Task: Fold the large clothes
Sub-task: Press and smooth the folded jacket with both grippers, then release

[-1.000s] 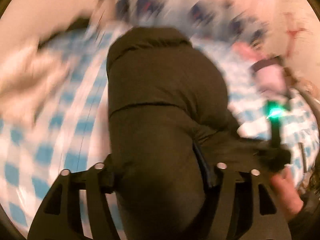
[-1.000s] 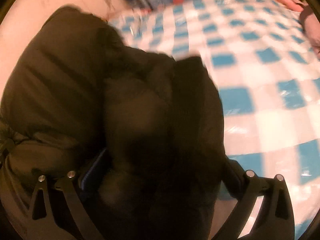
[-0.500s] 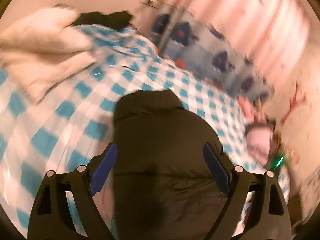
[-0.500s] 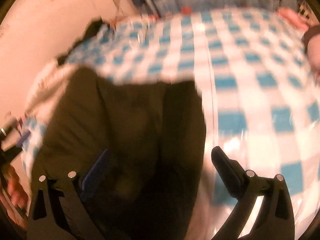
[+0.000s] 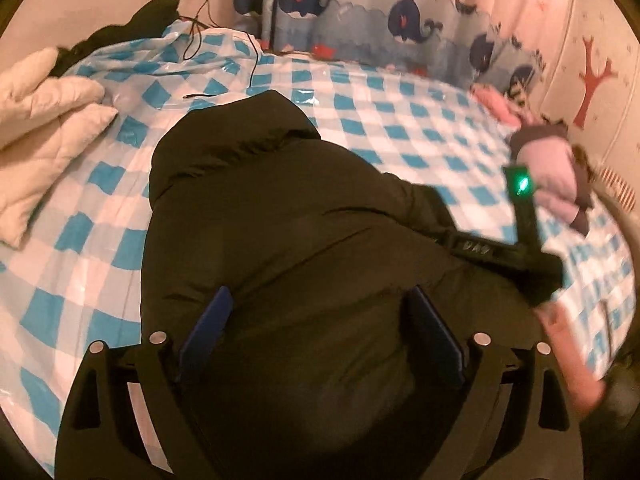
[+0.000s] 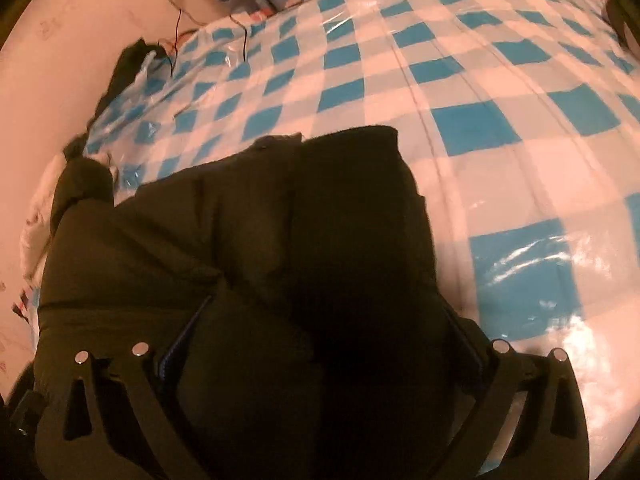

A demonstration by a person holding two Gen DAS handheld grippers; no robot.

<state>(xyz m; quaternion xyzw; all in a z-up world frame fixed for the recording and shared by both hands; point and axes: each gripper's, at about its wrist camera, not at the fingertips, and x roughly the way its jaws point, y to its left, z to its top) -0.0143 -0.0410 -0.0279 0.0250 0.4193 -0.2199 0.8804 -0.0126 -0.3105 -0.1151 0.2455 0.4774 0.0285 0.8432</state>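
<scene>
A dark olive puffer jacket lies bunched on the bed's blue-and-white checked plastic sheet — thick, quilted, folded over itself into a long padded bundle with its collar end pointing away. The left tool sits over the near end, its jaws opening, blue pads spread to either side of the fabric without pressing it. The right tool straddles the jacket too; whether its pads squeeze the padding I cannot tell — they are sunk in dark folds. A cream quilted blanket lies beside the jacket.
</scene>
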